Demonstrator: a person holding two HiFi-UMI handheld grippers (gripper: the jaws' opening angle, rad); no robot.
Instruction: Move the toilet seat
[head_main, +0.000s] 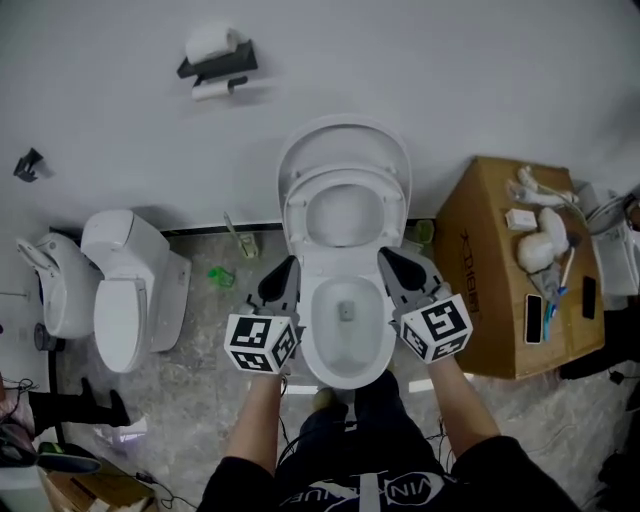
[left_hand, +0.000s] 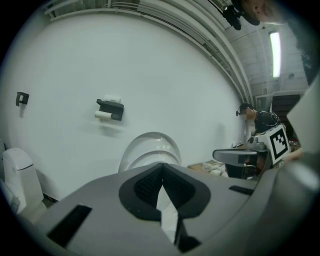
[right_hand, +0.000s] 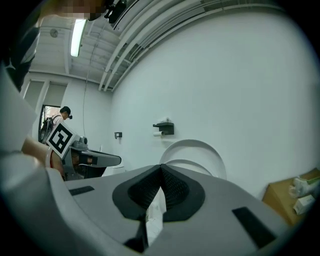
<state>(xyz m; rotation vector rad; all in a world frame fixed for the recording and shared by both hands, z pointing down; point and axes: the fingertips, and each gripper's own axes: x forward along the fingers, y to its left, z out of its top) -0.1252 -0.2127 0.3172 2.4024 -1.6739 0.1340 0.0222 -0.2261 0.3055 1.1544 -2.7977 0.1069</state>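
Observation:
A white toilet stands against the wall, its bowl (head_main: 345, 320) open. The toilet seat (head_main: 300, 215) is raised and leans back on the upright lid (head_main: 343, 145). My left gripper (head_main: 290, 266) hovers beside the bowl's left rim, shut and empty. On the other side my right gripper (head_main: 386, 258) hangs by the right rim, also shut with nothing in it. In the left gripper view the closed jaws (left_hand: 161, 175) point at the lid (left_hand: 150, 145). The right gripper view shows the same closed jaws (right_hand: 160, 172) below the lid (right_hand: 192, 150).
A second white toilet (head_main: 130, 290) stands on the left. A toilet-paper holder (head_main: 215, 60) hangs on the wall. To the right is a cardboard box (head_main: 490, 270) with small items on top. Green objects (head_main: 222, 275) lie on the floor by the wall.

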